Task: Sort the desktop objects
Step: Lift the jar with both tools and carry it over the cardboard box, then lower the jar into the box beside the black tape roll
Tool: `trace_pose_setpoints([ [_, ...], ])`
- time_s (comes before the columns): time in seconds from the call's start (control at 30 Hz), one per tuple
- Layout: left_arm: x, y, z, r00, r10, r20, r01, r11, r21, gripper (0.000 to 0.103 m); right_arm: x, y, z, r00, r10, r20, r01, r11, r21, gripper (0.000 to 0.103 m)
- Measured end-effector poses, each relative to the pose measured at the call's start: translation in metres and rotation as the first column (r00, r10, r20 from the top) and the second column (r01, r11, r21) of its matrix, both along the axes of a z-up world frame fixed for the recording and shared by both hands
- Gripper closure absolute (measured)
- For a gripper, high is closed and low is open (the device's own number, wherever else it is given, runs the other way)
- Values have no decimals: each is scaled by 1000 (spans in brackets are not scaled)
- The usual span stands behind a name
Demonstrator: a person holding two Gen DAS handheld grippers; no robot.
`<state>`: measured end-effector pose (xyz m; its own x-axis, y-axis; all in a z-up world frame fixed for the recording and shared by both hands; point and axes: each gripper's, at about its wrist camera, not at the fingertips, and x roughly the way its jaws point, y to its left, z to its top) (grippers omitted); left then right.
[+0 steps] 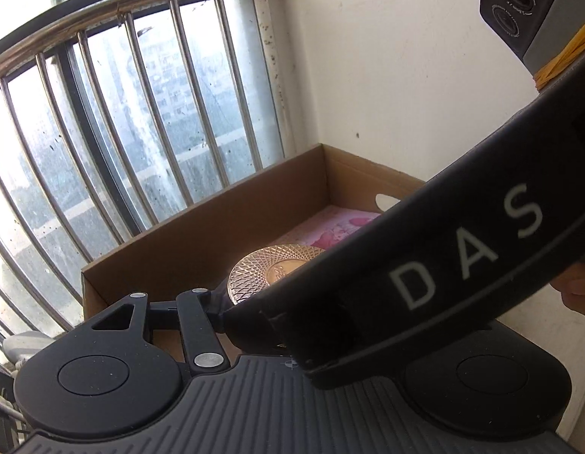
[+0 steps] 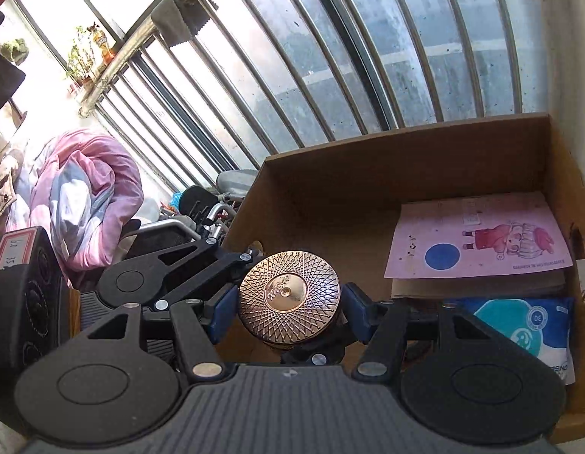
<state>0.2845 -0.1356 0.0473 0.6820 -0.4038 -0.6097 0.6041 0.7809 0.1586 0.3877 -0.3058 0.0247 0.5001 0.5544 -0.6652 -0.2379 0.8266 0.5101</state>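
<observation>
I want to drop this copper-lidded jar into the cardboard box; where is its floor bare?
Bare floor lies in the cardboard box on its left side, between the left wall and the pink booklet. The right side is crowded: the booklet, with the blue tissue pack nearer the camera. The right tool grips the copper-lidded jar.

We see hard daylight through the barred grimy glass window, blown out at ten o'clock; fisheye bends the edges.
</observation>
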Motion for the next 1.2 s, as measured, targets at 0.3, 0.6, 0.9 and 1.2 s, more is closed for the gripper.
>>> trace_pose_setpoints([
  [0.3,76,-7,-36,956,-36,-291,35,999,-8,47,31,-11,-52,978,19,-208,-15,1000,19,39],
  [0.6,57,-9,-67,885,-68,-461,77,997,1,47,48,-16,-73,942,68,-329,-56,997,45,39],
  [0.9,64,-4,-77,782,-103,-614,101,994,-39,47,58,-16,-77,916,98,-389,-106,994,1,40],
  [1.2,48,4,-77,741,-161,-652,137,987,-88,32,56,-12,-88,902,92,-422,-136,988,-73,40],
])
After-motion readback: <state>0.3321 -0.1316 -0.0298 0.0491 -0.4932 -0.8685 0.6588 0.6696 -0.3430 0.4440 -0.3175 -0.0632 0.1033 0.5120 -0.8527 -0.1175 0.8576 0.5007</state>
